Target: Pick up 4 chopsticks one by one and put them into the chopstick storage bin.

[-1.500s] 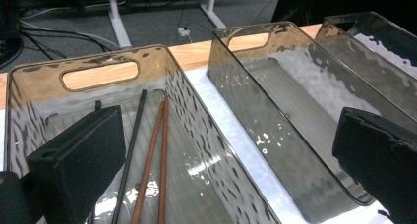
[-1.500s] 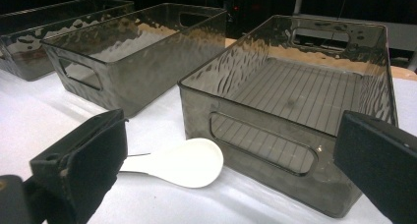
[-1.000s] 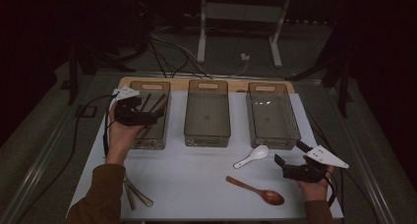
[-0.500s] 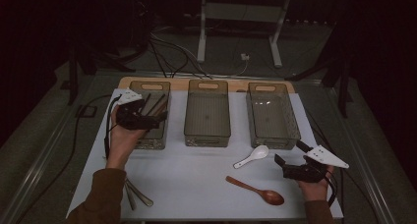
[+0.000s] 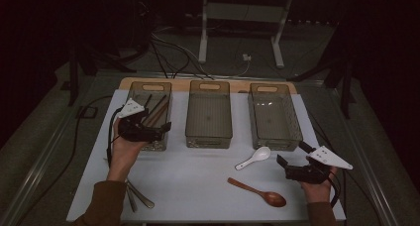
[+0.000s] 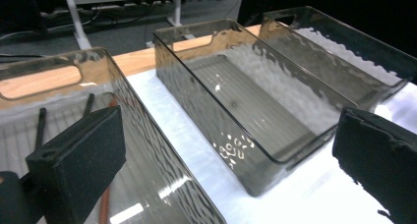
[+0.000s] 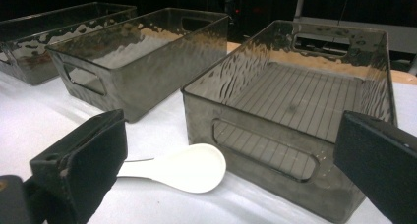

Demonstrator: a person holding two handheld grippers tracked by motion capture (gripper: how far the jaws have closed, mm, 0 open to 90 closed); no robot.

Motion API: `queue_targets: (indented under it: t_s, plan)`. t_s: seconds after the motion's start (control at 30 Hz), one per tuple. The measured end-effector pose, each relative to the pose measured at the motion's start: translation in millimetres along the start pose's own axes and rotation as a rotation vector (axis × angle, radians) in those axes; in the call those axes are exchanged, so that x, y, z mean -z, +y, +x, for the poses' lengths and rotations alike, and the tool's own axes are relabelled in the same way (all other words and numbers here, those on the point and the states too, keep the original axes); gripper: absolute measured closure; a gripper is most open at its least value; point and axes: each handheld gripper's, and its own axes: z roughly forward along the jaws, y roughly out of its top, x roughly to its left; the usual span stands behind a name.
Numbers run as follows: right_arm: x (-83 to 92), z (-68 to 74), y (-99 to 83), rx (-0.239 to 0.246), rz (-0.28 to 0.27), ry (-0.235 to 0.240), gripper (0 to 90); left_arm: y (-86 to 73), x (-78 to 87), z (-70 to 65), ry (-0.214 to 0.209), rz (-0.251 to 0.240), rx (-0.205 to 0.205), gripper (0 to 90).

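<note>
Three clear bins stand in a row on the white mat: left bin (image 5: 150,93), middle bin (image 5: 208,132), right bin (image 5: 275,132). Dark chopsticks (image 5: 157,109) lie in the left bin. My left gripper (image 5: 161,131) hovers open over that bin's near end, and its jaws hold nothing. In the left gripper view (image 6: 228,165) the chopsticks (image 6: 42,126) show behind the left jaw. A white spoon (image 5: 253,157) and a wooden spoon (image 5: 257,192) lie on the mat. My right gripper (image 5: 293,154) rests open just right of the white spoon (image 7: 182,167), facing the right bin (image 7: 295,101).
Metal utensils (image 5: 136,196) lie at the mat's near left corner beside the left forearm. Cables run along the left side, and a white stand (image 5: 240,13) is behind the table. The middle bin (image 6: 246,101) and right bin (image 6: 344,52) hold nothing.
My left gripper has drawn back toward the near end of the left bin. The right gripper and the spoons have stayed still.
</note>
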Motion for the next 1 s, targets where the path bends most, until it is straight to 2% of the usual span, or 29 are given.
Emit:
queue_targets:
  t_s: [0.17,0.27,0.53,0.73,1.0]
  plan:
    - [2.5,-4.0,8.1,-0.031,-0.022,0.010,0.2,-10.2,6.1,-4.7,-0.012,-0.011,-0.003,0.8]
    - [3.9,-5.8,12.2,-0.026,-0.018,0.017,0.2,-15.7,11.5,-6.2,-0.016,-0.021,-0.001,0.8]
    - [1.9,-7.2,14.7,-0.012,0.053,0.037,0.1,-30.0,19.7,-12.0,-0.023,-0.038,0.006,0.8]
    - [-3.6,-4.4,22.3,0.017,0.100,0.059,0.1,-38.7,23.0,-17.4,-0.031,-0.037,-0.006,0.8]
    - [-13.6,2.2,32.7,0.052,0.159,0.103,0.1,-51.1,29.9,-23.3,-0.020,-0.042,-0.028,0.8]
